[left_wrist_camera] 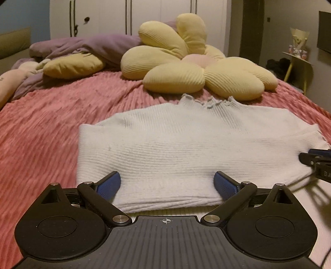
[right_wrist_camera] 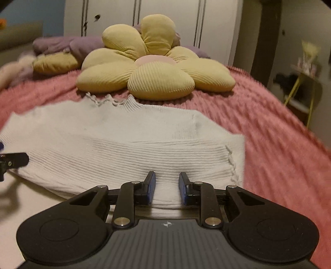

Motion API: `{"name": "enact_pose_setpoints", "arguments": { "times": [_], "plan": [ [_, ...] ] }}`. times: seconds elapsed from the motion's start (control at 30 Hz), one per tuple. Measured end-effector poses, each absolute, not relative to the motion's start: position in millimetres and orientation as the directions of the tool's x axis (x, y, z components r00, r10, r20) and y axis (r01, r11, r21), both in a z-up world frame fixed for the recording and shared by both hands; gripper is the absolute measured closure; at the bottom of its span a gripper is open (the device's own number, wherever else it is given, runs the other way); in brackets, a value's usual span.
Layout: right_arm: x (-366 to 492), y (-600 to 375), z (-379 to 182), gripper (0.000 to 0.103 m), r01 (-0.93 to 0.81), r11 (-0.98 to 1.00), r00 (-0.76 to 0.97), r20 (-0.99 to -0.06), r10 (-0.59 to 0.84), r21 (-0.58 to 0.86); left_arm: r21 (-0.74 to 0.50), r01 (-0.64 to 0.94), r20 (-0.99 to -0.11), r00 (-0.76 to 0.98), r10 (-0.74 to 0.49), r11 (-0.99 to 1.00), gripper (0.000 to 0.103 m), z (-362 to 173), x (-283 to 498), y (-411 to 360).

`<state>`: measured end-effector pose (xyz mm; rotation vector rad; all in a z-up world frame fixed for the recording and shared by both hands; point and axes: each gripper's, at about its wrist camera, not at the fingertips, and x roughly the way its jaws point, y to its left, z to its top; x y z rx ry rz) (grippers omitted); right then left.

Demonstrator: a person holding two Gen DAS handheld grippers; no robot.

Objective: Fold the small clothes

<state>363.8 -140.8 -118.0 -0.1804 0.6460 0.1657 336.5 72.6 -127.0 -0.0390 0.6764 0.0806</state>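
Observation:
A white ribbed knit sweater (left_wrist_camera: 175,140) (right_wrist_camera: 124,149) lies flat on the pink bedspread (left_wrist_camera: 51,124), ruffled collar pointing away, with doubled layers along its near edge. My left gripper (left_wrist_camera: 166,183) hovers over that near edge, its blue pads spread wide and nothing pinched between them. My right gripper (right_wrist_camera: 167,184) is above the sweater's near right part, jaws a narrow gap apart, the fabric lying flat below and not squeezed. Each gripper shows at the edge of the other view: the right gripper (left_wrist_camera: 316,159) and the left gripper (right_wrist_camera: 12,160).
A big yellow flower cushion (left_wrist_camera: 186,68) (right_wrist_camera: 153,70) sits just beyond the collar. Purple bedding (left_wrist_camera: 93,45) and a small yellow pillow (left_wrist_camera: 72,66) are heaped at the far left. White wardrobe doors (left_wrist_camera: 144,12) stand behind. A yellow side table (left_wrist_camera: 298,60) stands off the bed's right.

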Motion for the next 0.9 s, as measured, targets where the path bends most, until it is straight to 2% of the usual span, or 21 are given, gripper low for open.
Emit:
{"name": "enact_pose_setpoints", "arguments": {
  "times": [0.27, 0.5, 0.7, 0.77, 0.83, 0.87, 0.9],
  "plan": [
    [375, -146, -122, 0.08, -0.208, 0.973, 0.796, -0.596, 0.106, -0.104, 0.001, -0.091, -0.628, 0.775, 0.072, 0.996, 0.0, -130, 341, 76],
    [341, -164, -105, 0.079, -0.2, 0.979, 0.785, -0.605, 0.129, -0.051, -0.009, -0.091, -0.643, 0.763, 0.063, 0.996, 0.0, -119, 314, 77],
    [324, -170, -105, 0.078, -0.206, 0.973, 0.787, -0.608, 0.104, -0.101, -0.005, -0.076, -0.696, 0.716, 0.052, 0.997, 0.0, -115, 311, 79],
    [321, -170, -100, 0.078, -0.167, 0.974, 0.788, -0.614, 0.037, -0.156, 0.031, -0.051, -0.725, 0.687, 0.057, 0.998, 0.0, -113, 299, 81],
    [311, -176, -96, 0.071, -0.08, 0.98, 0.777, -0.627, -0.052, -0.18, 0.047, -0.053, -0.731, 0.679, 0.07, 0.998, 0.0, -111, 278, 86],
    [303, -182, -96, 0.066, -0.061, 0.987, 0.764, -0.643, -0.052, -0.151, 0.037, -0.055, -0.73, 0.681, 0.065, 0.998, 0.0, -110, 260, 90],
    [288, -192, -94, 0.065, -0.061, 0.995, 0.752, -0.659, -0.006, -0.078, 0.02, -0.056, -0.727, 0.684, 0.052, 0.998, 0.0, -109, 245, 94]
  ]
}}
